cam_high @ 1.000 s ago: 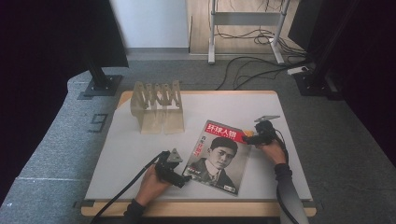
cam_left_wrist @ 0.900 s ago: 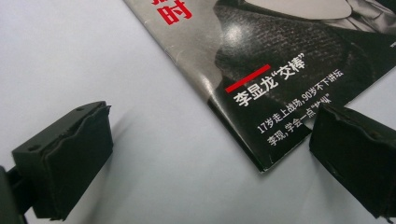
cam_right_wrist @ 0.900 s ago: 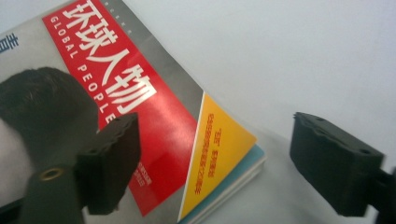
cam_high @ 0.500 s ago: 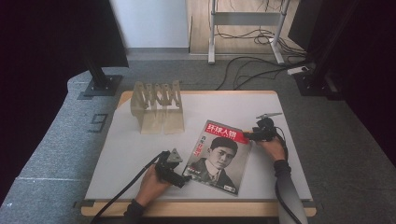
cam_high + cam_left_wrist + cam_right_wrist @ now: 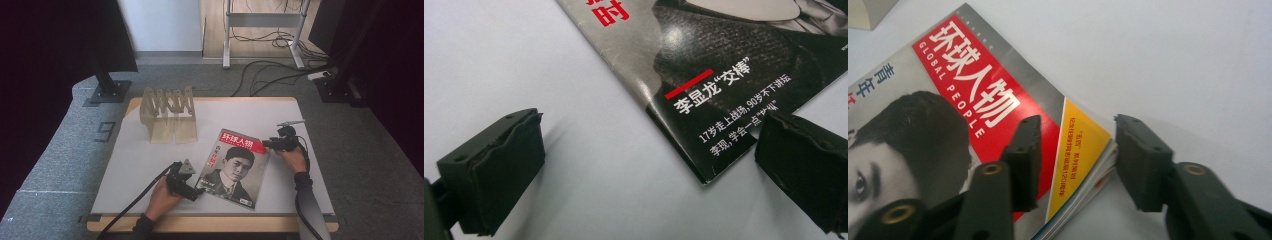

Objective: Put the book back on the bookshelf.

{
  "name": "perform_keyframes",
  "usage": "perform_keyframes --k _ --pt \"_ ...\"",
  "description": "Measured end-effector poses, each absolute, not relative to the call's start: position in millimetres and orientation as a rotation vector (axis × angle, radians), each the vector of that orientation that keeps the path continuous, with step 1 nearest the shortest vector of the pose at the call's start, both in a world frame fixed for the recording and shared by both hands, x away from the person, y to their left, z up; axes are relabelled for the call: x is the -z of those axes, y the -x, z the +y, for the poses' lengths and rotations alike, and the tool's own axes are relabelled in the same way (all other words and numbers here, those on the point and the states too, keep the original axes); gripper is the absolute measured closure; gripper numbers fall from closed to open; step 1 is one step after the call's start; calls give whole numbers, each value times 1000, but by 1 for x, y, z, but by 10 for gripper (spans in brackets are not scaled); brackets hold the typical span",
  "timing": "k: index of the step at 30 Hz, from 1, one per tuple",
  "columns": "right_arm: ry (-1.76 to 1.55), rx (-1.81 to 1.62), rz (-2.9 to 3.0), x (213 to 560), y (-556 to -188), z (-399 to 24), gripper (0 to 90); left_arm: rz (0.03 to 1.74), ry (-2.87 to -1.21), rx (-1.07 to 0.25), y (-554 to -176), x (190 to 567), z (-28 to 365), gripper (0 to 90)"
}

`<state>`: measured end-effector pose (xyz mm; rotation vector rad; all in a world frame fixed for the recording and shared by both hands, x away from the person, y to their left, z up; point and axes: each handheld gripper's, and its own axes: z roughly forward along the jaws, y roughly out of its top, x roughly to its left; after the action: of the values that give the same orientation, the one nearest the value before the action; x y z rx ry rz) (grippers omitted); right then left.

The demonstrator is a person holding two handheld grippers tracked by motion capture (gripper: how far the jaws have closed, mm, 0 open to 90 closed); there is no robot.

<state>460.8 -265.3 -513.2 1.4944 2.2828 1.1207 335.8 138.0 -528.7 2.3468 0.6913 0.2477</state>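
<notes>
A magazine (image 5: pixel 232 167) with a red title band and a portrait on the cover lies flat on the white table top. My left gripper (image 5: pixel 199 192) rests at its lower left corner, open; in the left gripper view the jaws (image 5: pixel 649 145) straddle that corner of the magazine (image 5: pixel 724 75) without touching it. My right gripper (image 5: pixel 267 143) sits at the upper right corner. Its jaws have just been closing, and the yellow corner of the magazine (image 5: pixel 948 100) now lies between them in the right gripper (image 5: pixel 1075 135) view, one jaw over the cover and the other beside the page edges.
A pale wooden slotted rack (image 5: pixel 168 112) stands at the back left of the table (image 5: pixel 300 115). Monitor stands and cables are on the floor beyond the far edge. Bare white surface lies between the rack and the magazine.
The right gripper's jaws look narrower around the magazine's corner. Both hands and the magazine stay where they were.
</notes>
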Motion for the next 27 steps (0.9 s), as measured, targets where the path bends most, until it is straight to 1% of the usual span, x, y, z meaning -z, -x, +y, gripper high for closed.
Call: perform_keyframes --k 9,12,18,27 --pt "-1443 -1071 2266 505 -456 -263 827 691 -2347 -248 -336 529 138 0" --pt "-1437 -1034 2267 499 -455 -258 852 691 -2347 -248 -336 529 138 0" --pt "-1403 -1061 2262 489 -449 -255 863 692 -2346 -246 -336 529 138 0" --pt "-1305 -1111 2287 459 -438 -246 865 687 -2351 -246 -336 528 138 0"
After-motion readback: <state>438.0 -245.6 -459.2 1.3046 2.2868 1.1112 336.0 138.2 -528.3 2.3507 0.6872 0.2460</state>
